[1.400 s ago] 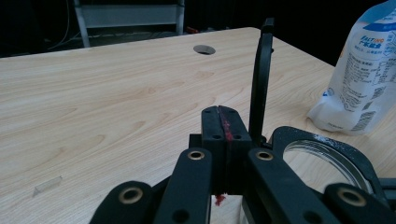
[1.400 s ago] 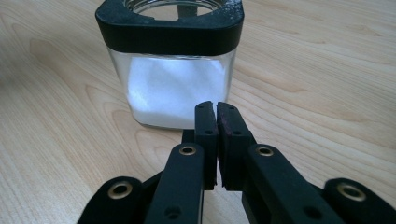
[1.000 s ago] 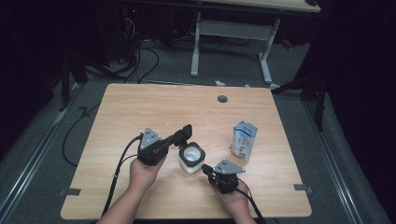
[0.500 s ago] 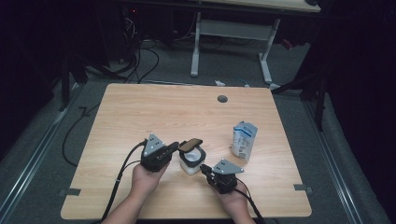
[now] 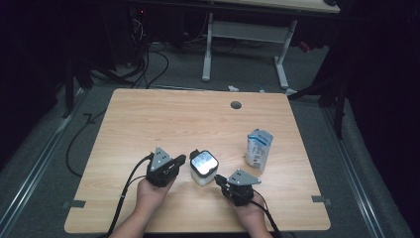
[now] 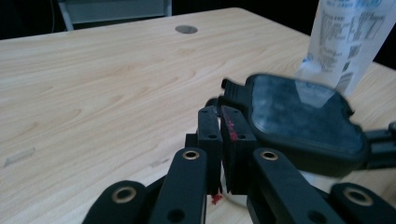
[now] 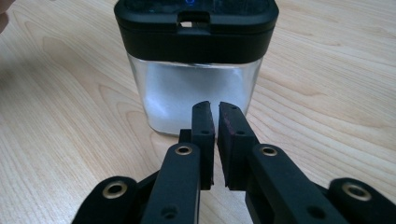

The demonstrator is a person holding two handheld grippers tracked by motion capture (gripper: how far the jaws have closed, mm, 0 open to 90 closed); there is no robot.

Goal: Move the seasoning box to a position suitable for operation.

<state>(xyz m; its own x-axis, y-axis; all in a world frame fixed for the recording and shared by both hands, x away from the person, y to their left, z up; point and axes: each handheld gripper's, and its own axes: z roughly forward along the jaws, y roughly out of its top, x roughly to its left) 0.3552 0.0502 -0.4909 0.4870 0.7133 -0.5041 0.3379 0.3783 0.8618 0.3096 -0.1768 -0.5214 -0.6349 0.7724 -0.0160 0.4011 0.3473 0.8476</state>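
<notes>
A clear square jar [image 5: 203, 174] of white powder [image 7: 196, 93] stands on the wooden table [image 5: 148, 119] near its front edge, with a black lid [image 5: 203, 163] sitting on top. My left gripper [image 5: 182, 159] lies at the jar's left. Its tips [image 6: 220, 112] are right beside the lid's [image 6: 299, 121] tab. The jaws have just eased apart a little and stand almost together, with nothing between them. My right gripper [image 5: 219, 179] rests at the jar's front right, shut and empty. It [image 7: 214, 108] points at the jar's glass wall from a short way off.
A white and blue carton [image 5: 259, 148] stands upright to the right of the jar and rises behind the lid as the carton [image 6: 345, 37] in the left gripper view. A round cable hole [image 5: 236, 105] sits near the table's far edge. Bare wood stretches across the left and far side.
The left gripper carried the black lid down from above onto the jar and now rests beside it. The right gripper stayed put.
</notes>
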